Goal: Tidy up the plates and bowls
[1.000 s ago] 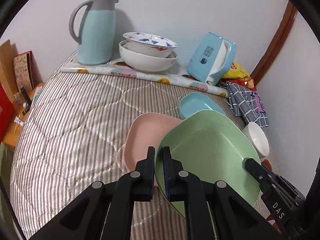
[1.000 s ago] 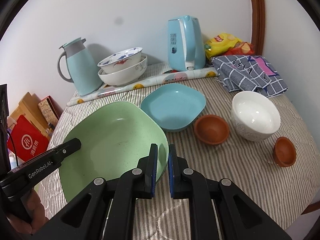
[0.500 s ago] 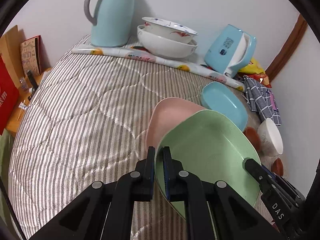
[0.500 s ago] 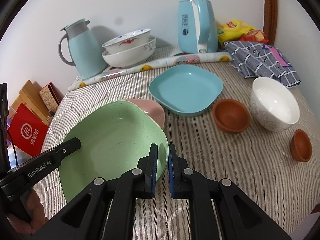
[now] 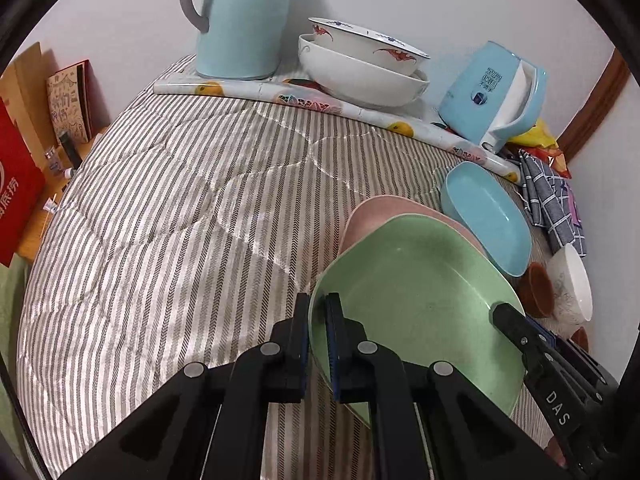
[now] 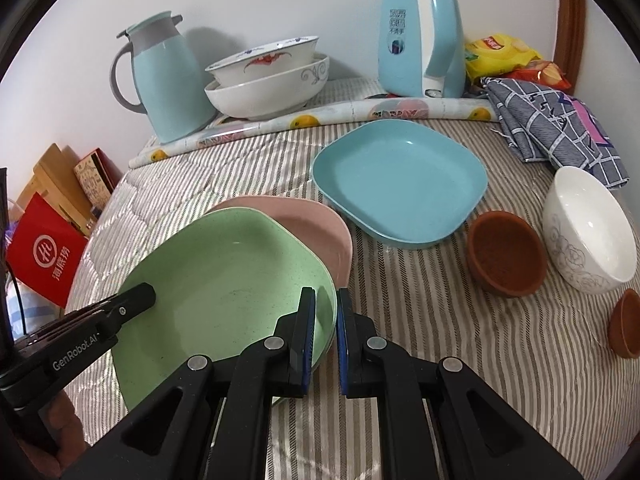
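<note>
The green plate (image 6: pixel 224 280) is empty and sits over the pink plate (image 6: pixel 316 224), overlapping most of it. Left gripper (image 5: pixel 317 320) and right gripper (image 6: pixel 325 316) each have fingers clenched on its opposite rims. Beyond it lie the empty blue plate (image 6: pixel 400 184) and two nested white bowls (image 6: pixel 268 80).

Pink plate (image 6: pixel 320 232) largely under green plate (image 6: pixel 224 288)

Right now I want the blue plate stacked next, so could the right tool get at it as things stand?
Probably not yet: the right tool is shut on the green plate's rim. Otherwise the blue plate lies uncovered just ahead, with bare cloth in between.
</note>
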Demonstrator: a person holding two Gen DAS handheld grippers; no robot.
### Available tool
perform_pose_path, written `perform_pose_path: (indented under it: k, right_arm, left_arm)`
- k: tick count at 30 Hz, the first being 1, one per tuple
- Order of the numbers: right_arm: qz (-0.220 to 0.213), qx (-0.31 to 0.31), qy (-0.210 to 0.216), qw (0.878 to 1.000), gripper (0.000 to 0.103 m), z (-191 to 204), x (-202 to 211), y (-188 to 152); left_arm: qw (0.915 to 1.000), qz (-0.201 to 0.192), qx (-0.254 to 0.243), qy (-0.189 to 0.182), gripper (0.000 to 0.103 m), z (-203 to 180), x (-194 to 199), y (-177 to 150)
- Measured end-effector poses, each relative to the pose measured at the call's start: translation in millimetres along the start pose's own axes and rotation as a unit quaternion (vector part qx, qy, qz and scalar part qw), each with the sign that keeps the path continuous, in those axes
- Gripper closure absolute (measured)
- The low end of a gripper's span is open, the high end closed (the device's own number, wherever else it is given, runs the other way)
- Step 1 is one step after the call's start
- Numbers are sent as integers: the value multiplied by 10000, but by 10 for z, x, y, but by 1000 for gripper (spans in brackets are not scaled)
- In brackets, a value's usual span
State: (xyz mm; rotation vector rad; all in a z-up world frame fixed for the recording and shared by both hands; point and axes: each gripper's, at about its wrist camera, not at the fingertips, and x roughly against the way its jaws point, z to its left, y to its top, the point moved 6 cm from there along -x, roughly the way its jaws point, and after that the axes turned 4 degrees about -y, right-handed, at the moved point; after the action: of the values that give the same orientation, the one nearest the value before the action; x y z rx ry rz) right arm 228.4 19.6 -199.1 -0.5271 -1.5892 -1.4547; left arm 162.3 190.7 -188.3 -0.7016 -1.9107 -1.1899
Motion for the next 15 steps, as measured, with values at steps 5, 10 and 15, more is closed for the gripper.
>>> perform_pose_path:
  k: [5,10,15]
  right_arm:
    - [17,103,-102,9999,93,-6,-117,68]
    - [41,188,-208,9996,93,-43,-231,146]
    - [-14,270,-227,9994,91,-40,-300,228]
  left_arm:
    - [10000,-17,-69,-10,94,-22,-47,47]
    - [9999,8,-120,-62,93,-58,-111,80]
    - [9999,49,-110,-92,90,-64,-166,78]
